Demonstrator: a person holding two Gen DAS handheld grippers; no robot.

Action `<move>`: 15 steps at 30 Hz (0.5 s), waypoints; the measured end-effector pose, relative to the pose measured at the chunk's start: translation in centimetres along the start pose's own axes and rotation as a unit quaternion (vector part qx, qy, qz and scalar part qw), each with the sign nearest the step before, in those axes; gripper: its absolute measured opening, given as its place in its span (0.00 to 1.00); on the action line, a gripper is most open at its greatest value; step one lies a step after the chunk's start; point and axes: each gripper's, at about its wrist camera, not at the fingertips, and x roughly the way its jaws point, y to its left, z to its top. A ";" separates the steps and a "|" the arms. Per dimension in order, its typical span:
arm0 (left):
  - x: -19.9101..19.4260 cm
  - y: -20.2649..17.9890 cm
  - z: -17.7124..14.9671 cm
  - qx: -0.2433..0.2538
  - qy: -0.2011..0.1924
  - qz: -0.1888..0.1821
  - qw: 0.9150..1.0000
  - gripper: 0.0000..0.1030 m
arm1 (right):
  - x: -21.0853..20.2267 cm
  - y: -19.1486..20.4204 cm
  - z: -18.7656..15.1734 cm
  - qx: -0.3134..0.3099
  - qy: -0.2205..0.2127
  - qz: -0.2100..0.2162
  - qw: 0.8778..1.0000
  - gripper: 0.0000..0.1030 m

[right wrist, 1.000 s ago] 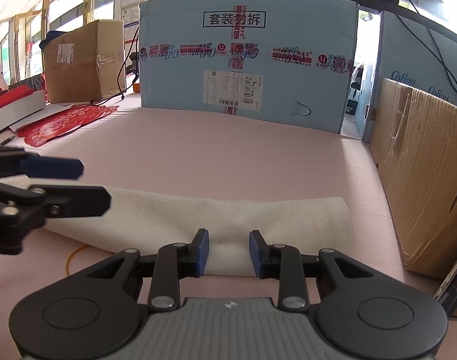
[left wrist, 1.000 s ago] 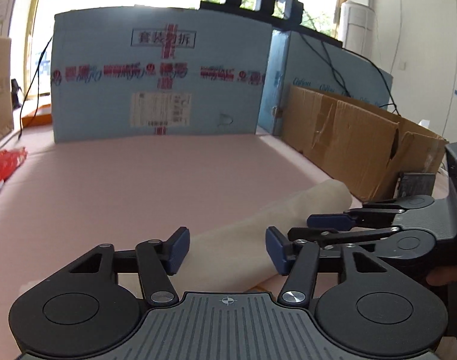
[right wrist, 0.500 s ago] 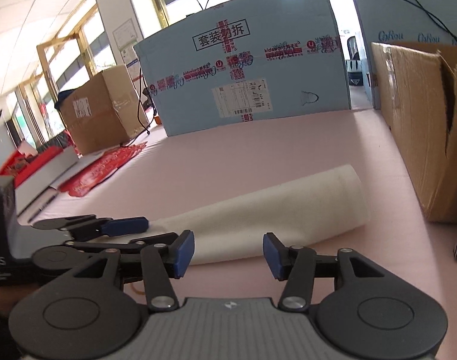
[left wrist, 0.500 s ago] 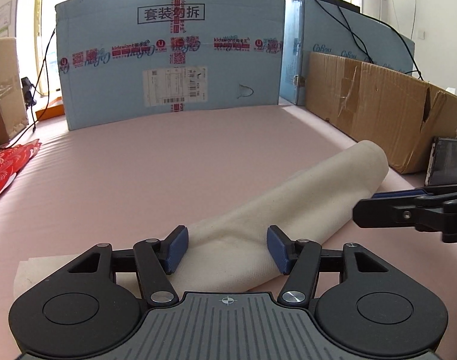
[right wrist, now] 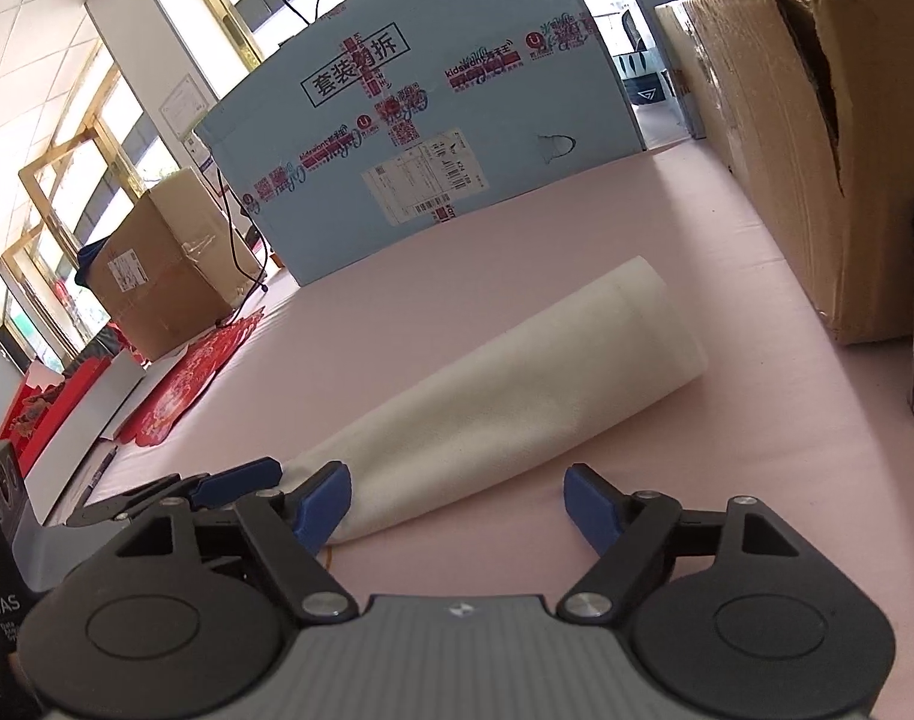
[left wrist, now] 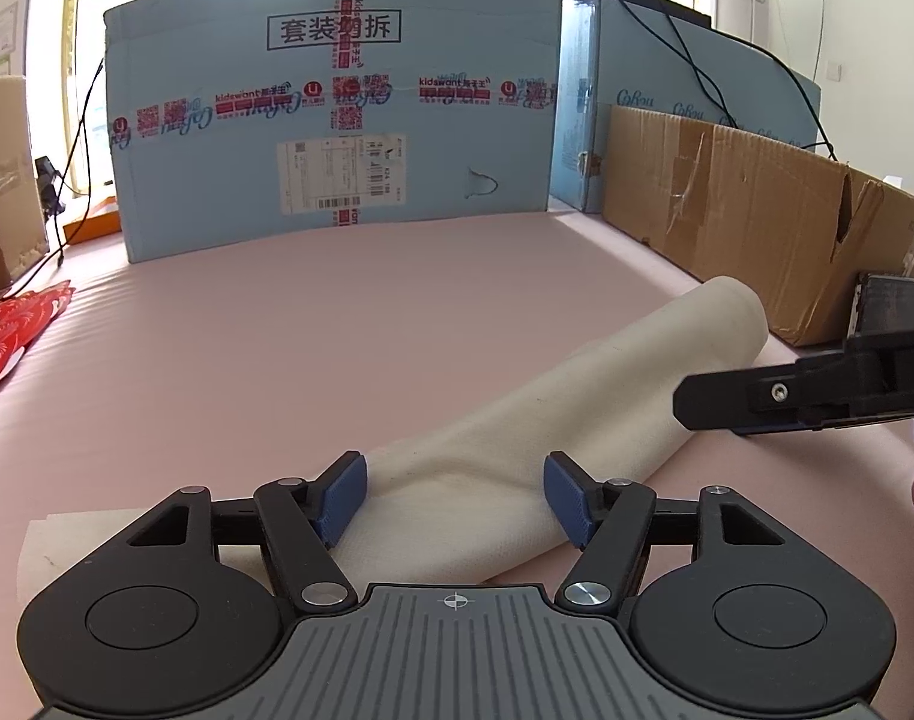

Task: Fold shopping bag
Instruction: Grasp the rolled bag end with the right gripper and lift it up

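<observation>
One shopping bag (left wrist: 553,420) of cream, finely woven cloth lies on the table (left wrist: 276,324), whose top is smooth, matte pink. The bag is folded into a long, soft band with rounded, puffy edges. In the left wrist view its long axis runs from the lower centre of the frame up to the right, ending in a rounded end near a brown box (left wrist: 757,210). A flat strip of the same cloth shows at the lower left.

The left tool (left wrist: 455,501) is released, its two blue ribbed pads spread either side of the bag's near end, which lies between them. The right tool (right wrist: 458,507) is also spread wide; its left pad is just beside the bag's near corner, its right pad over bare table.

At the back stands one large blue cardboard box (left wrist: 336,120) with red tape and a label. The torn, creased brown box is corrugated cardboard. Red patterned sheets (right wrist: 186,384) lie at the left.
</observation>
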 end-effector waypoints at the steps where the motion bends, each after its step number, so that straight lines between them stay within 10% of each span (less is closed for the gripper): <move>1: 0.0 0.0 0.0 0.000 0.000 0.000 1.000 0.64 | 0.3 -0.3 0.0 0.017 -0.002 0.018 1.000 0.78; 9: 0.1 0.0 0.0 0.003 0.002 -0.011 1.000 0.74 | 2.0 -0.6 -0.1 0.077 -0.042 0.040 0.995 0.73; 15: 0.2 0.0 -0.1 0.004 0.002 -0.013 1.000 0.76 | 2.8 -1.7 0.2 0.113 -0.068 0.007 0.991 0.40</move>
